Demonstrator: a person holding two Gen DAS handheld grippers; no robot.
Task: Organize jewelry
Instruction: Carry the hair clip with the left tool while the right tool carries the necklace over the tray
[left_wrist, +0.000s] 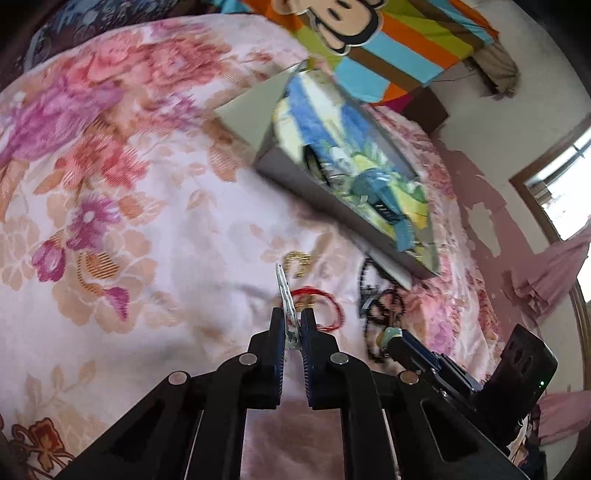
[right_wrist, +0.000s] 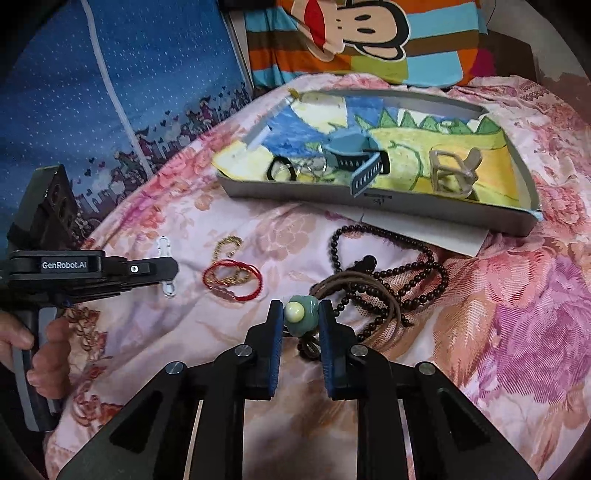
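The left claw (left_wrist: 292, 325) is pinched tight on a thin white hair clip (left_wrist: 286, 295), which stands up on edge between the black pads and pokes out toward 12 o'clock. From the right wrist view the same clip (right_wrist: 167, 266) shows as a pale strip crossing the tip of the left claw (right_wrist: 168, 271), with a hand (right_wrist: 40, 350) wrapped round the grip at 8 o'clock.

The right claw (right_wrist: 297, 314) is closed on a pale green flower-shaped pendant (right_wrist: 298, 314) with a cream bead at its centre; both blue-lined pads touch its sides. Brown cord (right_wrist: 354, 291) trails off from the pendant toward 2 o'clock and lies tangled with a string of dark beads (right_wrist: 391, 273) on the floral bedspread (right_wrist: 517, 314).

At 10 o'clock from the pendant lies a red thread bracelet (right_wrist: 232, 280), looped over a gold chain (right_wrist: 227, 247), both flat on the bedspread and apart from either claw.

Farther off, at 12 o'clock, sits a shallow grey tray (right_wrist: 369, 199) lined with a crayon drawing. In it are a black hair tie (right_wrist: 282, 170), a blue watch strap (right_wrist: 354, 158) and a beige clear-plastic piece (right_wrist: 454, 170). A white sheet (right_wrist: 424, 229) sticks out from under the tray's near edge. A striped cushion with a cartoon monkey (right_wrist: 362, 33) lies beyond the tray.
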